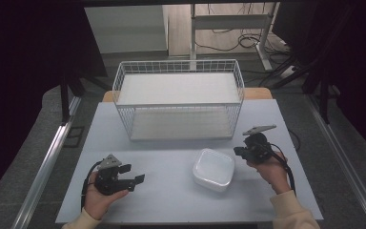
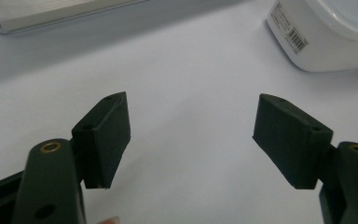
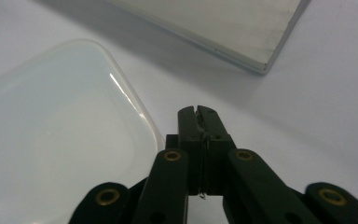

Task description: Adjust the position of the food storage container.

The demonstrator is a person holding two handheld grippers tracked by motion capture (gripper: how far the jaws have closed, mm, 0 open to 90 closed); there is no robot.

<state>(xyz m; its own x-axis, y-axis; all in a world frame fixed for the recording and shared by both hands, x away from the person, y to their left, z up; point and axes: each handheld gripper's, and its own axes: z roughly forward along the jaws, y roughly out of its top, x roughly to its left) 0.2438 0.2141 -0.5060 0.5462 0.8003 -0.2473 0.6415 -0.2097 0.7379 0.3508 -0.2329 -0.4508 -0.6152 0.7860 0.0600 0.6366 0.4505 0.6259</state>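
A white lidded container [image 1: 213, 169] sits on the white table [image 1: 171, 200], near its front, in front of a white wire basket [image 1: 178, 98]. The right gripper [image 1: 238, 150] hovers just beside its right edge, jaws clenched on nothing. The left gripper [image 1: 134, 174], well apart to the left, has its 2 jaws spread wide

Black two-jaw tool [image 1: 134, 174] with brass screws, grey plate, cream sleeves [image 1: 293, 213].
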